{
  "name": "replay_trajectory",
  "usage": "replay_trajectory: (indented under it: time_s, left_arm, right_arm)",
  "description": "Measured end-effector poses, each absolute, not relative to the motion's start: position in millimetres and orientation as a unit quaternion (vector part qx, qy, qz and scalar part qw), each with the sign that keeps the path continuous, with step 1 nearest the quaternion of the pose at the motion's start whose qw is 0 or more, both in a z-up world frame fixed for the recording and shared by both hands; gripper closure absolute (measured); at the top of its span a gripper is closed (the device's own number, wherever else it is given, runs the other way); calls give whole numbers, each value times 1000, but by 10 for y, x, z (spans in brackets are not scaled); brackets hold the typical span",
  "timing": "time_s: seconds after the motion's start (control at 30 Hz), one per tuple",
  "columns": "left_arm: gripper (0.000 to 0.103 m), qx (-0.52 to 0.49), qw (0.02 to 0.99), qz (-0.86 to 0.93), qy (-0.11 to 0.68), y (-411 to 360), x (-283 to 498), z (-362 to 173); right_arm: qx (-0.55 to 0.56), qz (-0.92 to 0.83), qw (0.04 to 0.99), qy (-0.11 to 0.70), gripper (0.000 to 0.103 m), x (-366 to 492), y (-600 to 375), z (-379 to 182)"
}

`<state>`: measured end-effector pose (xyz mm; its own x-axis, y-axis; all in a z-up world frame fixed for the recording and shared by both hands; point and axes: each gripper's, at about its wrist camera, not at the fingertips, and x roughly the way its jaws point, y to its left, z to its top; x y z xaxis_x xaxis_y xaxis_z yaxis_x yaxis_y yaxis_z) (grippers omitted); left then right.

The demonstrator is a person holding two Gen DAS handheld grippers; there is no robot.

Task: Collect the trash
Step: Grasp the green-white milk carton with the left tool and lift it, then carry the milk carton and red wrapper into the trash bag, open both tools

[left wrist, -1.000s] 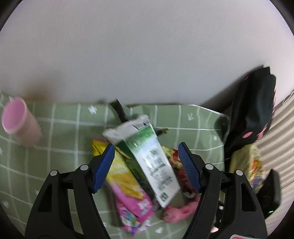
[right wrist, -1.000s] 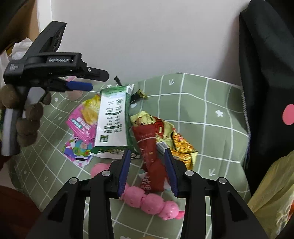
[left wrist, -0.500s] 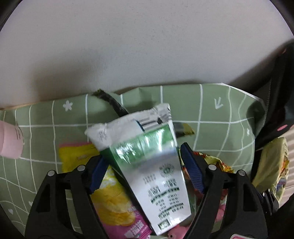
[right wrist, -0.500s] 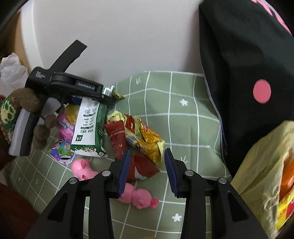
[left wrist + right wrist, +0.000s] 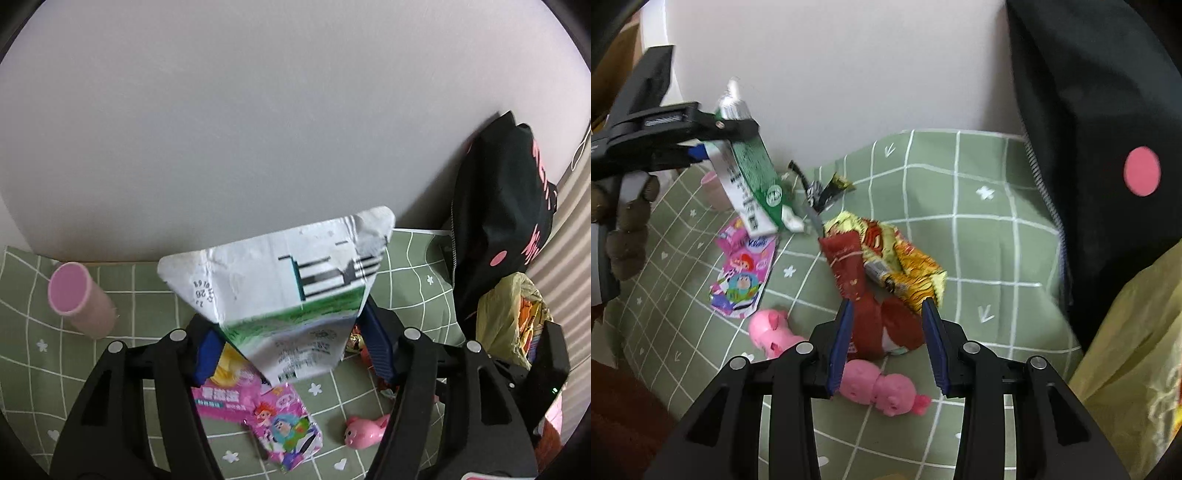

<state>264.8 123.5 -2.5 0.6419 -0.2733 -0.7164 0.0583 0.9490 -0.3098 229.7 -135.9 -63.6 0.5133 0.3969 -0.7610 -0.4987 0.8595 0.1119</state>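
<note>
The right tool (image 5: 888, 341) hung unclenched over a red wrapper (image 5: 857, 291) on the green checked cloth (image 5: 979, 236), pads not pressing it. Left of it lay a pink cartoon packet (image 5: 280, 424). Farther left, the left tool (image 5: 291, 345), its jaws having just been closing, gripped a green-and-white carton (image 5: 280, 291), lifted off the cloth, with a printed date code too blurred to read.

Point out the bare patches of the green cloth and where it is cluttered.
Bare cloth lies between the yellow wrapper and the black bag, and between the pink cup and the pink packet. It is crowded at the middle: wrappers, the red packet and pink pig toys.
</note>
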Motion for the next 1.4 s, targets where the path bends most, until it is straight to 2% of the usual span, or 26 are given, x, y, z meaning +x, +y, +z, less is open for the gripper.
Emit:
replay_trajectory:
  time_s: [0.3,0.33,0.37,0.47,1.0,1.4]
  left_arm:
    - [42,-125,908,-82,392,1413,2452,53]
    - [42,-122,909,-82,390,1400,2441,65]
    - [42,-117,911,-82,387,1416,2421,89]
    - [42,-109,916,-84,378,1409,2367,150]
    - [43,-86,930,-108,339,1138,2128,500]
    - [43,-68,937,-190,283,506,2283,1021]
  right_arm:
    - [-74,277,841,458,67,2477,-1127,-875]
    - [-82,274,841,459,69,2471,-1115,-871]
    - [-87,272,843,456,78,2469,-1112,-860]
    - [-89,280,844,449,79,2424,-1123,-790]
    - [-60,239,900,360,80,2189,-1579,-19]
    - [-77,154,951,256,80,2012,-2264,939]
